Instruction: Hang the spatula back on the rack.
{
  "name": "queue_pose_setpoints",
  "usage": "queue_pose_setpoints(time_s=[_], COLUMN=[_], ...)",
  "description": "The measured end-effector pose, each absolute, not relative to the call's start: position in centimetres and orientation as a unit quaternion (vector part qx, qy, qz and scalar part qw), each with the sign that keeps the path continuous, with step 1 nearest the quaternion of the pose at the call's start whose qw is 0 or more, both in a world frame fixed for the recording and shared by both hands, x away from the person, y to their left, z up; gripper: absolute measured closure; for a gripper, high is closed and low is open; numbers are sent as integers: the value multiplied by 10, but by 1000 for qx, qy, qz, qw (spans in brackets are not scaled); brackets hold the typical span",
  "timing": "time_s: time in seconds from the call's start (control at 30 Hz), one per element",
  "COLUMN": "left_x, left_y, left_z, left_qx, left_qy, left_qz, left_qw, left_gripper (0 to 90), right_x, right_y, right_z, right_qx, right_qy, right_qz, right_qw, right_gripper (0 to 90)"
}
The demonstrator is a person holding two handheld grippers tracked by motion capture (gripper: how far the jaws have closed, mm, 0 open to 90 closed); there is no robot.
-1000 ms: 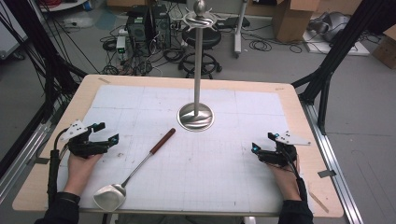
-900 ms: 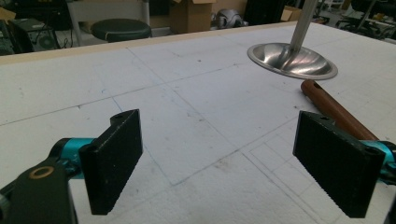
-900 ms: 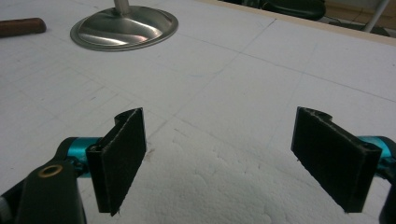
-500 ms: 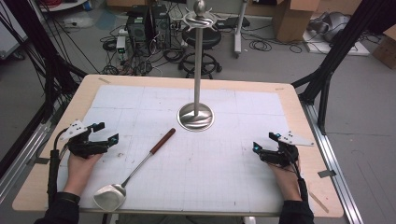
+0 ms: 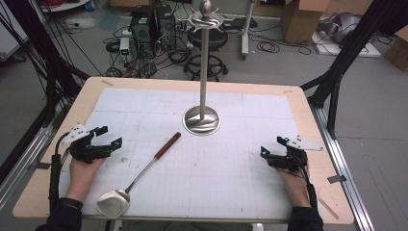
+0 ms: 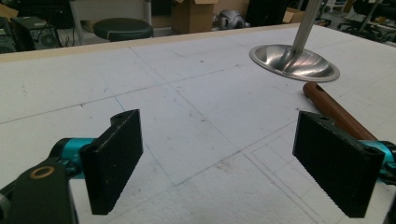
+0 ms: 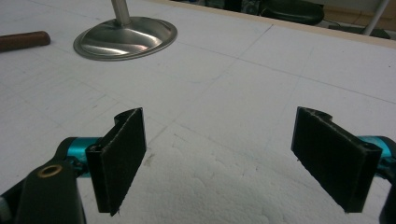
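A steel ladle (image 5: 137, 176) with a brown wooden handle (image 6: 337, 112) lies slantwise on the white mat, bowl near the front edge, handle end toward the stand. A tall metal stand (image 5: 202, 118) with a round base (image 6: 294, 62) rises at the mat's middle. My left gripper (image 5: 109, 141) rests at the left of the mat, open, with nothing between its jaws; the ladle handle lies just to its right. My right gripper (image 5: 270, 147) rests at the right side, open and empty, well apart from the stand's base (image 7: 125, 37).
The white gridded mat (image 5: 231, 163) covers most of the wooden table (image 5: 308, 110). Beyond the far edge stand a black stool (image 5: 204, 41), computer gear and cables on the floor. Black frame posts flank both sides of the table.
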State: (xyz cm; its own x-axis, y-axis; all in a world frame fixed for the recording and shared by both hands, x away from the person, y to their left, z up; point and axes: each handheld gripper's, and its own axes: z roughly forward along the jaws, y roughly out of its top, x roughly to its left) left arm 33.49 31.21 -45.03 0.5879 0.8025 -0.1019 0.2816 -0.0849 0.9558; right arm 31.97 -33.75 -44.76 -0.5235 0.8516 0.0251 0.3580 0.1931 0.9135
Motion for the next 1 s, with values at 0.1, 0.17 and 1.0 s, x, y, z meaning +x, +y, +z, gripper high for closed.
queue_pose_setpoints(time_s=[0.1, 0.17, 1.0], left_x=[335, 335, 306], left_y=[312, 312, 271], left_z=[-450, -450, -381], left_qx=[698, 698, 717], left_qy=[388, 389, 339], left_qz=[236, 238, 236], left_qw=[554, 552, 562], left_gripper=[166, 166, 179], right_x=[319, 319, 320], right_y=[-337, -337, -336], right_z=[-448, -448, -448], right_qx=[414, 412, 411], right_qy=[729, 731, 734], right_qz=[480, 479, 475], right_qw=[258, 260, 256], right_gripper=[171, 171, 193])
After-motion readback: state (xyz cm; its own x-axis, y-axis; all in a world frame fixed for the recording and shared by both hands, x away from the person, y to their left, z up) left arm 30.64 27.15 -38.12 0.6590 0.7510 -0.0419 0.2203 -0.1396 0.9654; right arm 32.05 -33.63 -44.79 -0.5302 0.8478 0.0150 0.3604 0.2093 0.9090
